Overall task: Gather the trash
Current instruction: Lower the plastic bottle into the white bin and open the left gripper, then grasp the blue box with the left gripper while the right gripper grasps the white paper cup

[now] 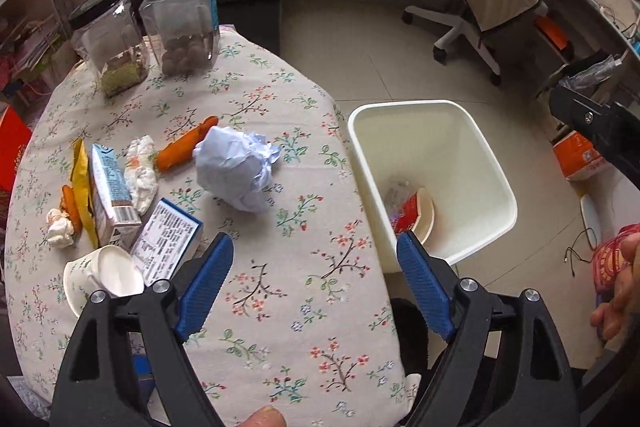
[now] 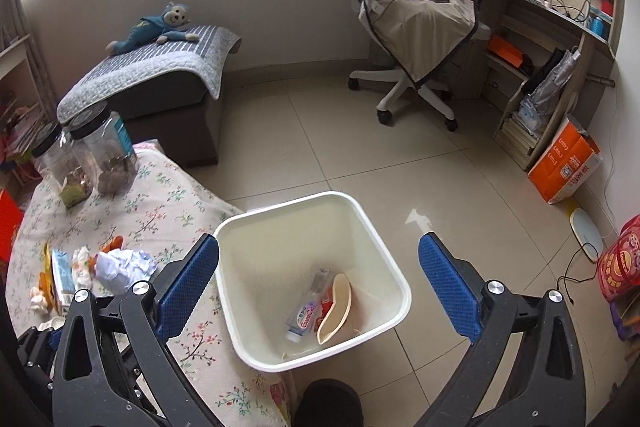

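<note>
Both my left tool (image 1: 314,283) and right tool (image 2: 318,283) gape wide, empty; grabbing the paper ball (image 1: 236,169) carelessly could knock it off the bench (image 1: 280,307), missing the bin (image 2: 256,227).

The left wrist camera looks steeply down along its own blue fingers (image 1: 216,283) onto the floral table (image 1: 280,307), close above the cloth, with the crumpled paper (image 1: 236,169) ahead and the white bin (image 1: 432,179) off to the right beside the table edge

The right wrist camera sits over the bin (image 2: 312,279) and looks down into it at a shallower tilt, taking in the floor and the office chair (image 2: 412,27) beyond

Both views share the bin, the table's near edge, the two jars (image 1: 144,27), the paper and the chair
</note>
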### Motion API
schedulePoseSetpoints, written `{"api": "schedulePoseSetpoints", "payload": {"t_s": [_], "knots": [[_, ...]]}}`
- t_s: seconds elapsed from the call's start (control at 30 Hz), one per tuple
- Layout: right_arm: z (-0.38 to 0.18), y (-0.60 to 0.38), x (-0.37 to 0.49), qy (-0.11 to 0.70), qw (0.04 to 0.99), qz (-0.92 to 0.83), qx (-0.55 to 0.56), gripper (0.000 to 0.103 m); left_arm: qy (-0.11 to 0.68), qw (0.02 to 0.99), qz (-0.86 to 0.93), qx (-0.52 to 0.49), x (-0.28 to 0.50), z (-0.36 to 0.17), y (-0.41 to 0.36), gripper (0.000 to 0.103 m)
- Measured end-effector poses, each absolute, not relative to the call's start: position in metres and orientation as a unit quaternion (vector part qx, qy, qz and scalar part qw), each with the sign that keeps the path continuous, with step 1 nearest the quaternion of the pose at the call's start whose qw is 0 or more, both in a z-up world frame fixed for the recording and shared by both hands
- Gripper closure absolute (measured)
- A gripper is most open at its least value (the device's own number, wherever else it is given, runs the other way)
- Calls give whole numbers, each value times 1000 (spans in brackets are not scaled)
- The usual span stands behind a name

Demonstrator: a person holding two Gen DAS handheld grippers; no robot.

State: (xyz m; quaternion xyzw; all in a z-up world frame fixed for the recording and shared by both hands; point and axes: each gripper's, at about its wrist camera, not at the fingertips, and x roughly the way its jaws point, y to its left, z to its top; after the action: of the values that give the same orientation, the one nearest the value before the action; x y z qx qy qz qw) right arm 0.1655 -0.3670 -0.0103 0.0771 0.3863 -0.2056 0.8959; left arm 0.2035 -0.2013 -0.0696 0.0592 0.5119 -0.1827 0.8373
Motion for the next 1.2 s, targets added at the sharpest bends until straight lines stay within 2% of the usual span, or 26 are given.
{"api": "schedulePoseSetpoints", "payload": {"t_s": [0.3,0.47,0.63,0.87,0.9,0.93,0.97,1.0,1.2], "knots": [[-22,-288,181,415,900,-135,-7,7,555,816,-131,90,186,-79,-99,21],[-30,-253,189,430,896,-103,-43,7,598,776,-134,149,172,-97,-52,21],[-38,-226,199,445,890,-73,-61,7,639,732,-151,179,156,-127,-26,21],[-55,-187,210,473,879,9,-69,7,652,722,-161,169,156,-149,-8,22],[-58,-180,211,478,875,26,-71,7,651,721,-164,172,155,-151,-7,26],[-61,-174,213,483,871,45,-75,7,652,718,-169,174,153,-152,-7,39],[-64,-166,214,486,868,62,-81,7,655,714,-175,173,152,-154,-5,48],[-65,-160,215,487,865,78,-86,7,658,712,-182,163,151,-155,-1,62],[-69,-117,216,465,856,167,-148,7,647,729,-194,113,141,-135,40,63]]}}
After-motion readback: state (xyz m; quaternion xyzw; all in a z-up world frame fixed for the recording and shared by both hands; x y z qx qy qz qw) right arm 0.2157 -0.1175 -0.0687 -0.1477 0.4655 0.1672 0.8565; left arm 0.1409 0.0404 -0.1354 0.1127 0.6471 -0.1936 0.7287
